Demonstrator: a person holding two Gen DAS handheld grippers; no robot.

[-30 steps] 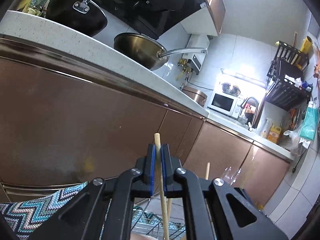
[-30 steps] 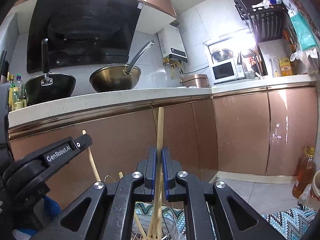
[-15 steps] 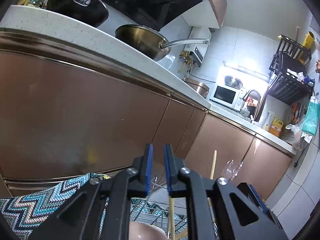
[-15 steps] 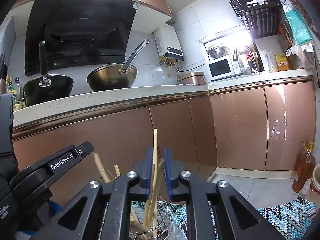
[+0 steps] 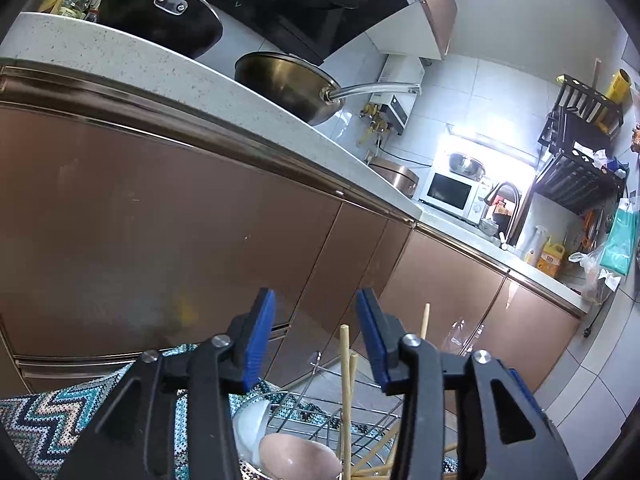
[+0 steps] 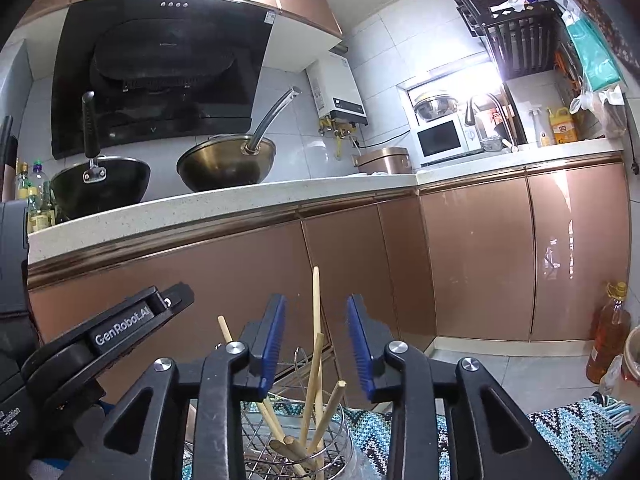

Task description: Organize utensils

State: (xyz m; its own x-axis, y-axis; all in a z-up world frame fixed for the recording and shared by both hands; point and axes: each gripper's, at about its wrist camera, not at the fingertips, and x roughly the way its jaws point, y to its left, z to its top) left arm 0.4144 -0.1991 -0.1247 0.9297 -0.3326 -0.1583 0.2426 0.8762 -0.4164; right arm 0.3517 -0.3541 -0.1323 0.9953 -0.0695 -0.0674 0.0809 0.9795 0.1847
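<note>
Standing chopsticks [image 6: 316, 344] inside wire holder [image 6: 340, 440]

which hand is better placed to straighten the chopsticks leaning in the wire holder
Right, probably. The right tongs are open directly above the wire holder, with the tallest chopstick standing between their pads. The left tongs, also open, sit off to the side over the pink bowl.

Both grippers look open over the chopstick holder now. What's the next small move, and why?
Probably lift both grippers straight up and back. The left gripper and the right gripper are open and hold nothing, while the chopsticks stand loose in the wire holder. One tall stick rises between the right fingers, so a sideways pull might knock it.
</note>
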